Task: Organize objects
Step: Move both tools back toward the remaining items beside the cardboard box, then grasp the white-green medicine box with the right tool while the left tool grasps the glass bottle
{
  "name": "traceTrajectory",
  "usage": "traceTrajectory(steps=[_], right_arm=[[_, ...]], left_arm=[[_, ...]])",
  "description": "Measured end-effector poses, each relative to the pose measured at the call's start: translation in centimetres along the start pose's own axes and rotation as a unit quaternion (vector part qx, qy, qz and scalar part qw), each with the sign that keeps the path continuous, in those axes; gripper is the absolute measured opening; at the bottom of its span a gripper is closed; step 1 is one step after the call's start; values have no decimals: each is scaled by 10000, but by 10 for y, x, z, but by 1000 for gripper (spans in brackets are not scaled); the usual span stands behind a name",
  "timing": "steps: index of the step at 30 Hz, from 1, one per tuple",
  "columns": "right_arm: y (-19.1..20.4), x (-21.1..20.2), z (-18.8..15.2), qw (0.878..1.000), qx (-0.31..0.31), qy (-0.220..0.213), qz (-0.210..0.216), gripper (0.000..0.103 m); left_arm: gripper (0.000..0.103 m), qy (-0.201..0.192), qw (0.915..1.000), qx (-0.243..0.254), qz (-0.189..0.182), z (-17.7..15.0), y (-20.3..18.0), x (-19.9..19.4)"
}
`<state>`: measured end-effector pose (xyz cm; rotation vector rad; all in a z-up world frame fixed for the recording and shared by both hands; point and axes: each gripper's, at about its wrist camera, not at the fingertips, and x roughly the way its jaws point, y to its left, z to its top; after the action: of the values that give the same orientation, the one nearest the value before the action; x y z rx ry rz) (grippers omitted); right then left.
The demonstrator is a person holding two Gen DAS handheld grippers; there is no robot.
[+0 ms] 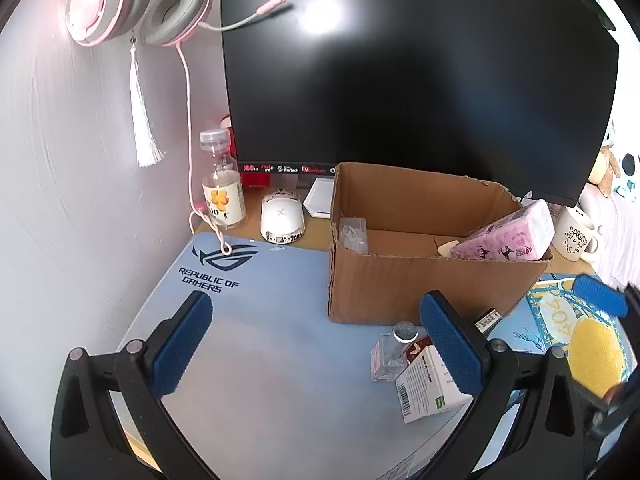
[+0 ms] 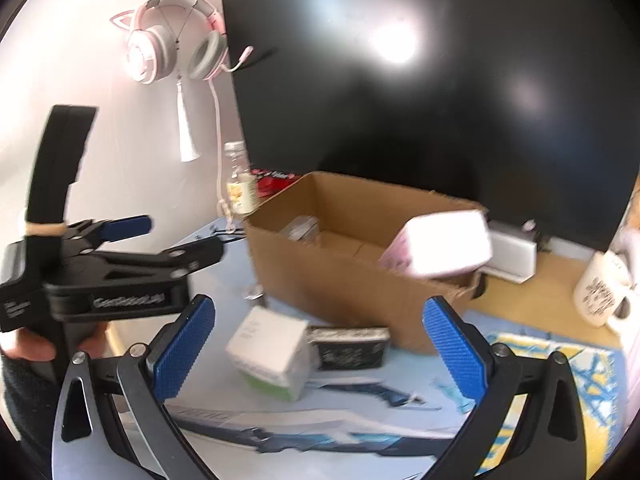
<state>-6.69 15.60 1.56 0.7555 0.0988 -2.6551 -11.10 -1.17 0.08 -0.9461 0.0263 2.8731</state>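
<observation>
An open cardboard box [image 1: 400, 280] stands on the blue desk mat [image 1: 260, 320] and shows in the right wrist view [image 2: 340, 280] too. A pink tissue pack [image 1: 508, 236] leans in its right end, and a clear plastic item [image 1: 354, 232] sits at its left. In front of the box lie a small glass bottle [image 1: 394, 354], a white and green carton [image 1: 428, 384] and a black packet [image 2: 350, 346]. My left gripper [image 1: 316, 344] is open and empty above the mat, left of the bottle. My right gripper [image 2: 320, 350] is open and empty above the carton [image 2: 272, 350].
A dark monitor [image 1: 400, 80] stands behind the box. A white mouse [image 1: 282, 218] and a drink bottle [image 1: 222, 192] sit at the back left. A white mug [image 1: 576, 236] stands at the right. Pink headphones [image 1: 132, 0] hang on the wall. A yellow patterned mat [image 1: 580, 340] lies at the right.
</observation>
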Motion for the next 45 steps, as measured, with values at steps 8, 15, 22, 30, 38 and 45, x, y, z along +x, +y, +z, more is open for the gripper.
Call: traceTrajectory(steps=[8, 15, 22, 30, 38, 45], right_arm=[[2, 12, -15, 9997, 14, 224, 17, 103], [8, 25, -23, 9992, -91, 391, 13, 103], [10, 35, -29, 9984, -57, 555, 98, 103], [10, 49, -34, 9973, 64, 686, 253, 103], [11, 58, -37, 9964, 122, 728, 412, 103], [24, 61, -36, 9979, -61, 611, 218, 103]], left_arm=[[103, 190, 9996, -94, -208, -5, 1, 13], [103, 409, 9986, -7, -336, -11, -5, 27], [103, 673, 9953, -86, -690, -17, -6, 39], [103, 924, 9913, -283, -890, -21, -1, 51], [103, 948, 9897, -365, -1011, -22, 3, 52], [103, 991, 9892, -384, -1014, -22, 4, 52]])
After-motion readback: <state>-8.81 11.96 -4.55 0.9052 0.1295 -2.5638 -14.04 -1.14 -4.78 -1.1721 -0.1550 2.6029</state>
